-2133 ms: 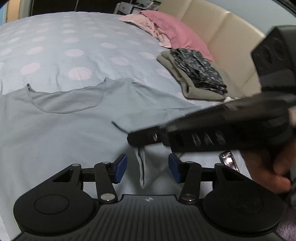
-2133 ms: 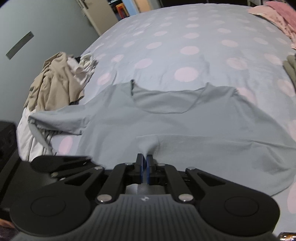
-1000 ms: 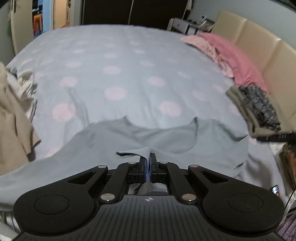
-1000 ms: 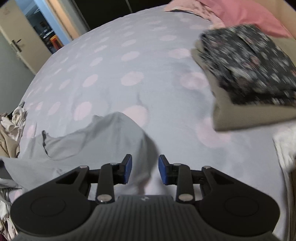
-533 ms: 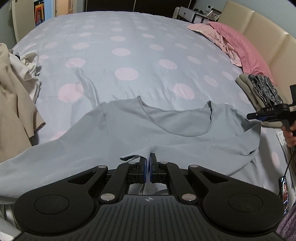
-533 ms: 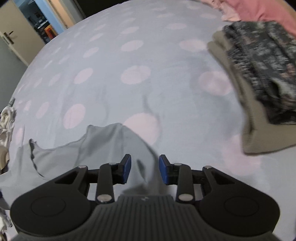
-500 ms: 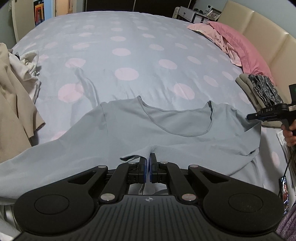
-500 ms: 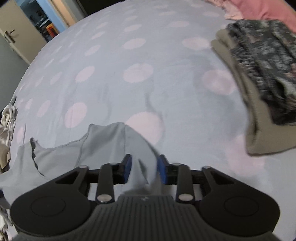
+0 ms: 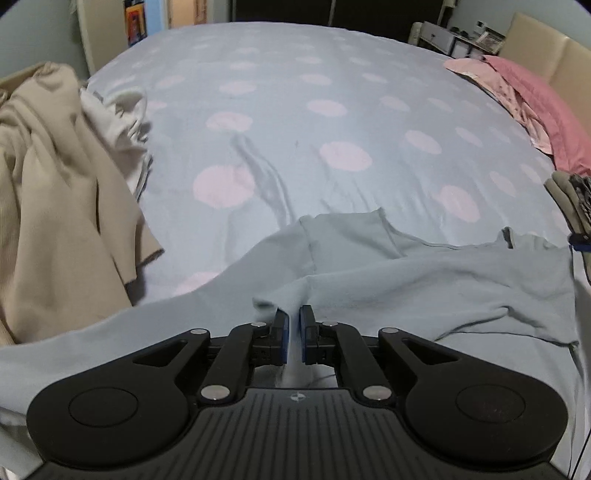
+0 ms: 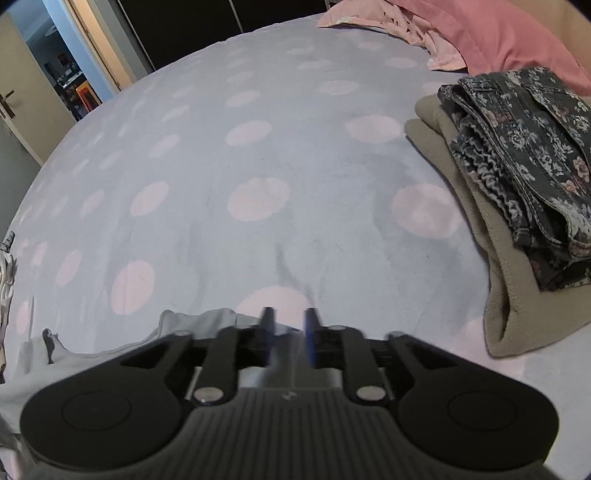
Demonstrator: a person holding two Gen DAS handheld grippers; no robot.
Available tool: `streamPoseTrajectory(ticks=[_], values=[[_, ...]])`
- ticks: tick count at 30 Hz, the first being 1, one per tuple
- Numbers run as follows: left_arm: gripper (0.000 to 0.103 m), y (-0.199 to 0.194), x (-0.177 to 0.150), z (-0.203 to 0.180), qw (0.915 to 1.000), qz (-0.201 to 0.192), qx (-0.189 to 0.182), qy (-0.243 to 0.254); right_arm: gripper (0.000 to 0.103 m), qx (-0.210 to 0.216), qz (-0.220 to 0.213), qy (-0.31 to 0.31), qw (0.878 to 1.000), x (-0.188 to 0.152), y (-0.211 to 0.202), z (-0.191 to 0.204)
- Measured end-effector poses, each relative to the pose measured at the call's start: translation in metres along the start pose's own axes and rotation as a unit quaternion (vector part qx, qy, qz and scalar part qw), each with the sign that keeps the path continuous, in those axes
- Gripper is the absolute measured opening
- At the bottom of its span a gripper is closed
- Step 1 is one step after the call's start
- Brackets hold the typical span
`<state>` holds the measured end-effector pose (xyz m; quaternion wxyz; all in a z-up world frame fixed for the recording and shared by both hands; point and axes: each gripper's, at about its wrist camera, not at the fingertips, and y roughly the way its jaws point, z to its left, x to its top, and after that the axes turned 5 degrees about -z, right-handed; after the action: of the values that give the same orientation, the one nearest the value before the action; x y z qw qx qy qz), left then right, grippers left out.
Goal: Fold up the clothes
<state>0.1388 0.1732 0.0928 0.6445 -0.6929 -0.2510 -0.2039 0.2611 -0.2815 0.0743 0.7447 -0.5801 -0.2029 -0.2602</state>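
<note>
The left gripper (image 9: 291, 325) sits low over a pale blue shirt (image 9: 424, 280) that lies spread on the bed (image 9: 295, 122). Its jaws stand a little apart, and a bit of shirt cloth runs through the gap between them. The blue pads (image 9: 282, 334) do not press it flat, so the jaws are open a crack. The shirt's neck hole lies just ahead of the jaws and a little to their right. The rest of the shirt spreads out to both sides of the jaws and under them.

Far to the left of the left jaws is a loose heap of clothes (image 9: 55, 206) — tan cloth with some white cloth at its far edge. Far ahead and to the right lies a pink pillow (image 9: 546, 107).

The right gripper (image 10: 289, 325) looks blurred in its own view. Its jaws are open, with a clear gap between the pads. A fold of the blue shirt (image 10: 199, 325) sits just under the jaws and to their left, and some of it shows in the gap. Whether the pads touch it cannot be told.

To the right of the right jaws is a neat stack of folded clothes (image 10: 524, 192) — a dark flowered piece on top of a tan one. The pink pillow (image 10: 491, 29) lies beyond the stack.
</note>
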Motion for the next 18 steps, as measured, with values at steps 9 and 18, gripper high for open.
streamPoseTrajectory(ticks=[9, 18], values=[[0.038, -0.003, -0.004, 0.005, 0.9997, 0.002, -0.017, -0.019, 0.029, 0.007, -0.022, -0.097, 0.995, -0.022, -0.037, 0.012], [0.041, 0.008, -0.028, 0.007, 0.9986, 0.040, -0.024, -0.023, 0.033, 0.057, 0.001, -0.226, 0.972, -0.085, -0.063, 0.035]])
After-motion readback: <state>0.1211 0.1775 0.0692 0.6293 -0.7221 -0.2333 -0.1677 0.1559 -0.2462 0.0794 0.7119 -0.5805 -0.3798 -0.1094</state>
